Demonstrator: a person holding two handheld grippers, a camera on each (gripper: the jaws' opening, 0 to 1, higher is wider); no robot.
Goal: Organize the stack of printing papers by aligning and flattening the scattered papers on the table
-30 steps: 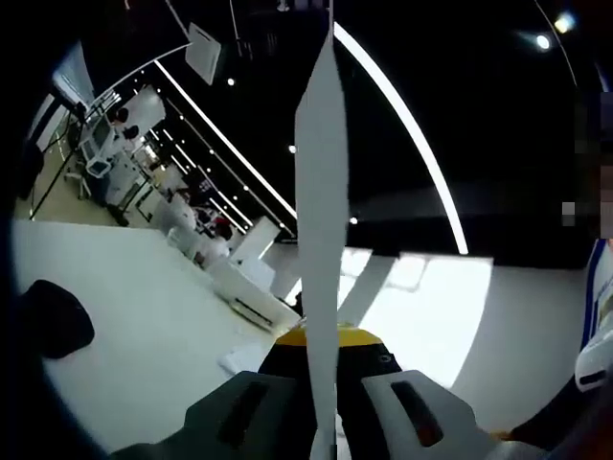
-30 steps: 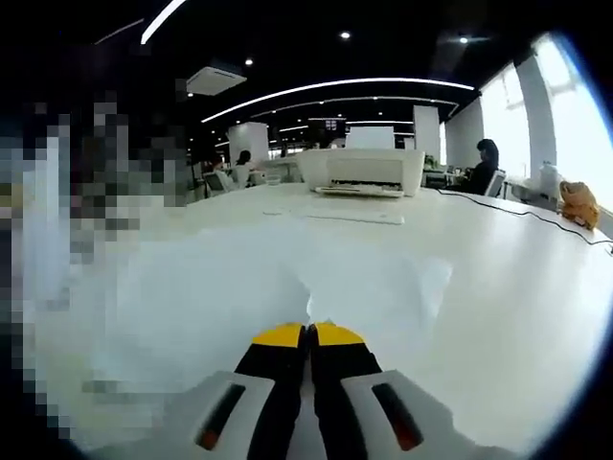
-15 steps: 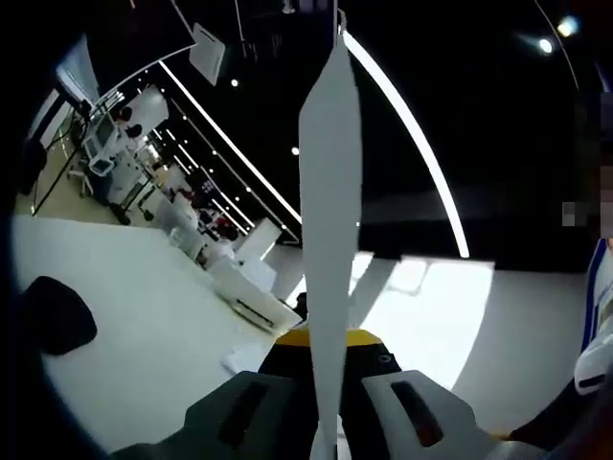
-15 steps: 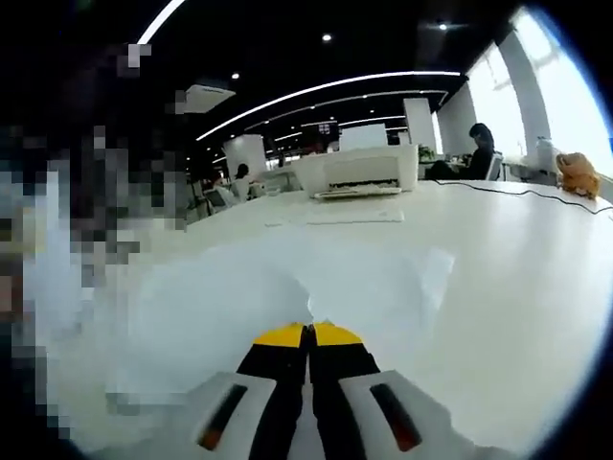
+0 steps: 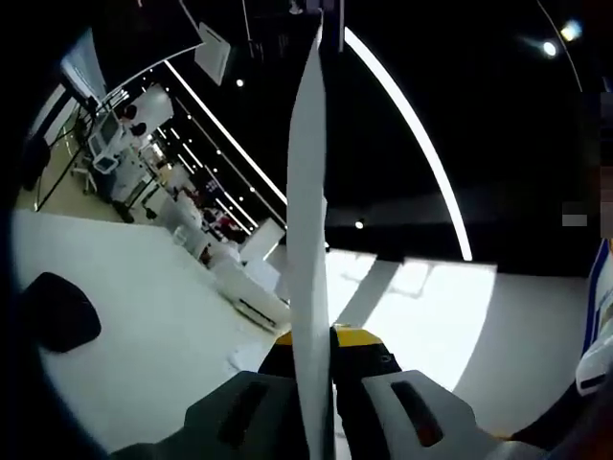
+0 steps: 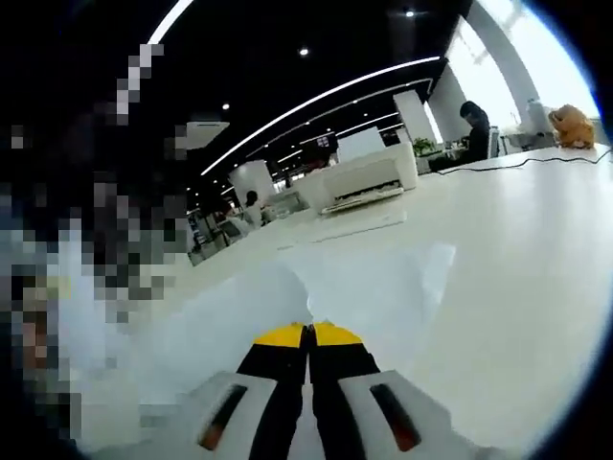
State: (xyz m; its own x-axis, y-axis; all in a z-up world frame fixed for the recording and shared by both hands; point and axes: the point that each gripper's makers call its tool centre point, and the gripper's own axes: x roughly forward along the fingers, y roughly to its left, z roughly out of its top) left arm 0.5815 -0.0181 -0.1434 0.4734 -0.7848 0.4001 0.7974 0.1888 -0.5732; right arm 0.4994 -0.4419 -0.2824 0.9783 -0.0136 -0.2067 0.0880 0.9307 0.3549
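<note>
Across the white table point(image 6: 536, 259), a printer point(image 6: 359, 182) stood behind your paper stack point(image 6: 364, 287). Your left gripper point(image 5: 311, 335) stayed clamped on the sheets point(image 5: 308, 240), now edge-on and straighter. Your right gripper point(image 6: 309, 331) remained pinched on them, tilted since before.

White table point(image 6: 536, 278) stretching ahead of the jaws, papers point(image 6: 364, 287) lying just beyond the tips, printer point(image 6: 359, 180) far ahead, single sheet point(image 6: 350, 226) before it, cable point(image 6: 536, 163) ahead to the right, dark object point(image 5: 59, 311) left of the jaws (blurred).
</note>
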